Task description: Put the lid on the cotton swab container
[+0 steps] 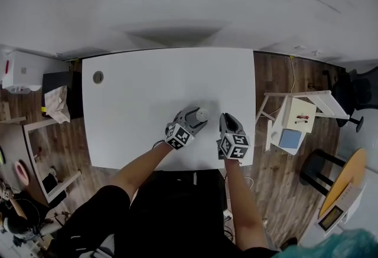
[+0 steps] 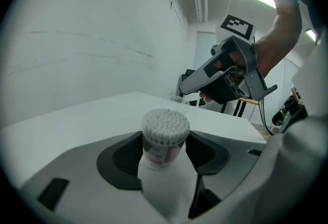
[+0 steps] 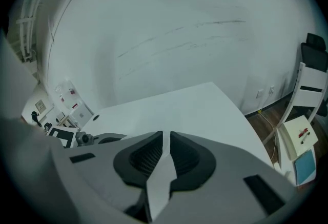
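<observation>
**Open swab tub gripped, lid still off**
The left gripper [image 1: 190,121] pinches the white cylindrical cotton swab container [image 2: 164,138], long axis roughly upright. The clear round plastic lid [image 2: 177,100] lies just beyond that container on the white table [image 1: 147,91], nearest the right gripper [image 3: 165,154], whose jaws are pressed together and empty.

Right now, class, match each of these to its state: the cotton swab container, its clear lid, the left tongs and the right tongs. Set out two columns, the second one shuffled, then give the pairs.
Things
1. cotton swab container
2. clear lid
3. left tongs
4. right tongs

States
A. closed to a thin slit, nothing between
B. uncapped, swab tips showing at the top
C. resting on the white table, beyond the container
D. clamped on the container

Pairs: 1-B, 2-C, 3-D, 4-A
</observation>
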